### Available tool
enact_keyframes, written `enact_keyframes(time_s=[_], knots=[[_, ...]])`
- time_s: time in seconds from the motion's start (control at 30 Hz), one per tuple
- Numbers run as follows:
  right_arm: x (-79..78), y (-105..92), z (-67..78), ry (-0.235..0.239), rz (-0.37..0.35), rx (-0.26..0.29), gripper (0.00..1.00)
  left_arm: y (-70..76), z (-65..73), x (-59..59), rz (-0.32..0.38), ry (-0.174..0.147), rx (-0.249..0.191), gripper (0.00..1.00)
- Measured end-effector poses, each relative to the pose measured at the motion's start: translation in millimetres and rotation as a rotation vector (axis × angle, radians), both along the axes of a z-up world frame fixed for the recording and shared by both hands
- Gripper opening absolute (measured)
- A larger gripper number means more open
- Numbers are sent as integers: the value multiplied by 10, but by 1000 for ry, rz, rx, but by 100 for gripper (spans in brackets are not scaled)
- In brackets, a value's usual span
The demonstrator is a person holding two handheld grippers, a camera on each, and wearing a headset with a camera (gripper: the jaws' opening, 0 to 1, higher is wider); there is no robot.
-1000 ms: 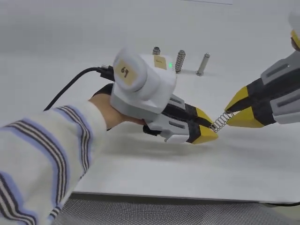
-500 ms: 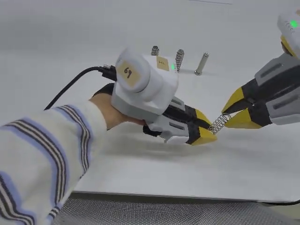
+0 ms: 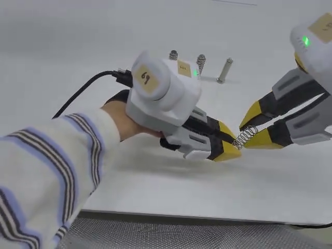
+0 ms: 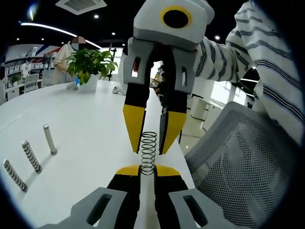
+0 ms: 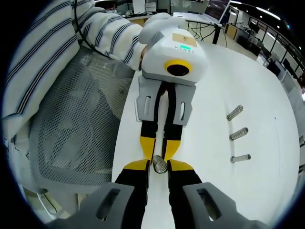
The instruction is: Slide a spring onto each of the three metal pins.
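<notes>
Head view: my left hand-held gripper (image 3: 231, 148) is mid-frame, jaws clamped on the lower end of the spring (image 3: 244, 136). My right hand-held gripper (image 3: 246, 133) is at the right edge, its jaws on either side of the spring's upper end. I can't tell if they press it. Top centre on the white table (image 3: 155, 187), a bare pin (image 3: 224, 71) stands upright. A sprung pin (image 3: 200, 61) and a second sprung pin (image 3: 173, 55) stand left of it, well apart from both grippers.

Left gripper view: the spring (image 4: 148, 160) is at centre, rising from my own shut tips, with the right gripper's yellow tips flanking its top. The pins are lower left.

Right gripper view: the spring (image 5: 159, 164) is bottom centre between my own tips. The pins are at the right.
</notes>
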State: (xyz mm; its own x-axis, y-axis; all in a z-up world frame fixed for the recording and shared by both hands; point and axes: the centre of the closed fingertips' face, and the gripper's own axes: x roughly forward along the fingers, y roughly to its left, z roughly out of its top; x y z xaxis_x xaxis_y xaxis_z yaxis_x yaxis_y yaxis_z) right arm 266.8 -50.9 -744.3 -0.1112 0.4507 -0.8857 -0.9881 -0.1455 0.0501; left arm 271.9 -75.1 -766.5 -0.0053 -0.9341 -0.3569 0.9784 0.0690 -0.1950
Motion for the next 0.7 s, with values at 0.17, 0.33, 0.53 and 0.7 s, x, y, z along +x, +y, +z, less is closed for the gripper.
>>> enact_keyframes(time_s=[0.17, 0.33, 0.53, 0.7], knots=[[11, -18, -39, 6, -5, -17, 10, 6, 13, -1, -2, -12, 13, 2], [-9, -9, -66, 16, 3, -18, 9, 7, 21, 2, -6, -17, 20, 2], [-25, 15, -95, 27, 11, -17, 9, -10, 53, 10, -7, -26, 20, 2], [-9, 10, -117, 29, 20, -24, 9, -4, 37, 14, -7, -22, 29, 2]])
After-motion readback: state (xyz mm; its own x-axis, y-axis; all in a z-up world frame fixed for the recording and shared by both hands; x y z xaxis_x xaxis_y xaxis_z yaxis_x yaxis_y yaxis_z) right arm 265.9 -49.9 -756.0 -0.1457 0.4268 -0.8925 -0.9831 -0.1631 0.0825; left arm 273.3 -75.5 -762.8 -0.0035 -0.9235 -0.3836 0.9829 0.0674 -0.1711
